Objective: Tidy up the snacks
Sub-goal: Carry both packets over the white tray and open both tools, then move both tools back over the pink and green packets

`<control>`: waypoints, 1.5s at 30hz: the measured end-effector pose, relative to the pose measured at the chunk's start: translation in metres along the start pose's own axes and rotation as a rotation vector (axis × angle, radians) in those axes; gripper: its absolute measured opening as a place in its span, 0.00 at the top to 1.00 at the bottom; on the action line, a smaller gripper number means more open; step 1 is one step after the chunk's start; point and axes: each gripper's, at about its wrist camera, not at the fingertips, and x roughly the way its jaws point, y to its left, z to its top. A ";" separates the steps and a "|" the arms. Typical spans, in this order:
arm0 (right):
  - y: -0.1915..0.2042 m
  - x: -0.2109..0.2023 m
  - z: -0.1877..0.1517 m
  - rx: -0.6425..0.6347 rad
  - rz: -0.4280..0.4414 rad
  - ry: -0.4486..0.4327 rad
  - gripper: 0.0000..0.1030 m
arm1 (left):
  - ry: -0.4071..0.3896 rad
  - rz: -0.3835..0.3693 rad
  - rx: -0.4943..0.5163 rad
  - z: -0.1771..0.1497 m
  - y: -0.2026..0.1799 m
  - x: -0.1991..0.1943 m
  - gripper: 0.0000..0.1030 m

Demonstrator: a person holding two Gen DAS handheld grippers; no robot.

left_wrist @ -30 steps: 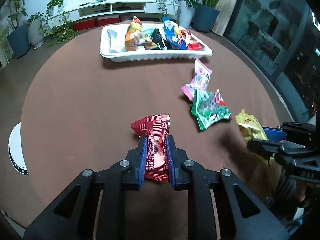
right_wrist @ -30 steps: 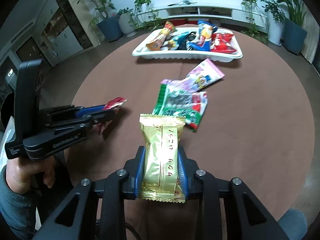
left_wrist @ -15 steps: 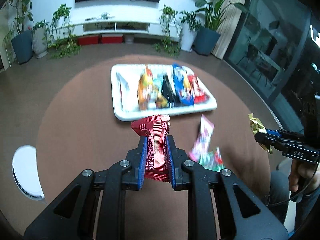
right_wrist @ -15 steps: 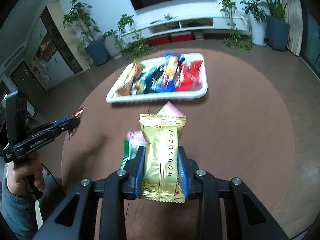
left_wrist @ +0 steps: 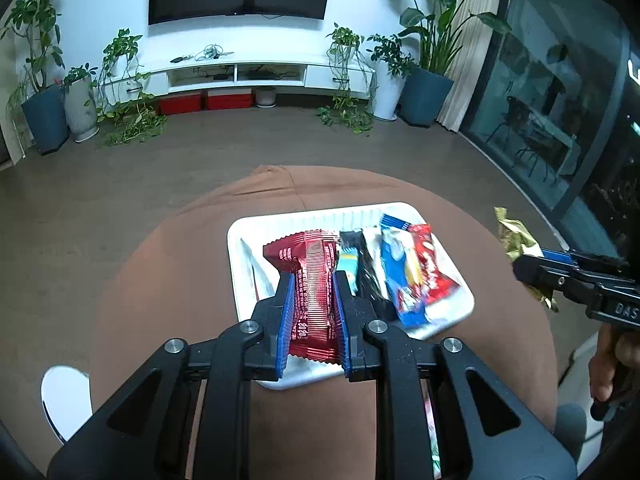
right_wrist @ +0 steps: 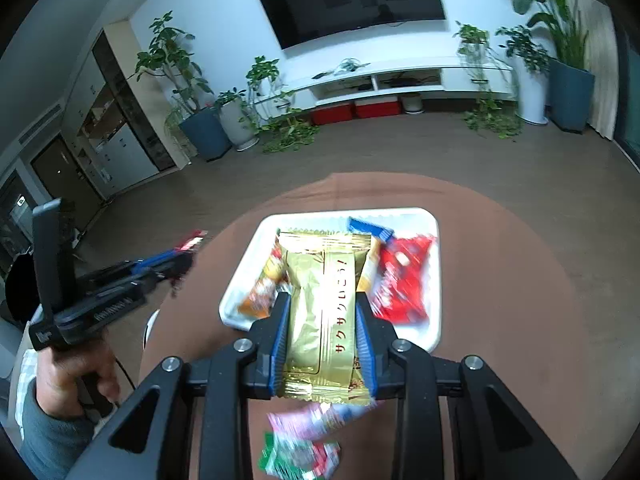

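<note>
Red, crinkled foil wrapped the snack bar (left_wrist: 310, 292) that the left gripper (left_wrist: 311, 312) had clamped between its blue pads, the packet standing upright with its crimped top fanning out above the jaws. Gold foil with a line of red lettering covered the packet (right_wrist: 322, 312) pinched the same way in the right gripper (right_wrist: 322, 334), its lower seam hanging below the pads. Both packets were held in the air over the near part of the white tray (left_wrist: 256, 224), which sat toward the far side of the round brown table (left_wrist: 160, 280).

By the look of it, the sorting was well along. Several packets already lay side by side in the tray, among them a blue one (left_wrist: 400, 280), a red one (left_wrist: 428, 268) at the right end and an orange one (right_wrist: 262, 292) at the left, though blur hid their details. The tray's left part (left_wrist: 244, 264) looked bare in the left wrist view, so it probably had room for one of the carried packets. Neither carried packet had been set down yet. On the table nearer than the tray, a pink packet (right_wrist: 308, 420) and a green one (right_wrist: 296, 456) were still waiting, so at least two more pickups seemed to remain.
</note>
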 end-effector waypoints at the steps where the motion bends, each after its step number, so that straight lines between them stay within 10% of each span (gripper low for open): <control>1: 0.003 0.010 0.008 -0.002 0.005 0.008 0.68 | 0.006 0.004 0.005 0.004 0.001 0.007 0.83; 29: -0.009 0.172 0.032 0.021 -0.120 0.195 0.68 | 0.084 0.027 0.027 0.002 0.001 0.145 0.81; 35: -0.009 0.179 0.031 0.017 -0.120 0.205 0.67 | 0.075 0.036 0.018 0.006 0.004 0.148 0.55; 45: -0.009 0.172 0.034 0.012 -0.128 0.182 0.57 | 0.052 0.035 0.012 0.009 0.005 0.142 0.51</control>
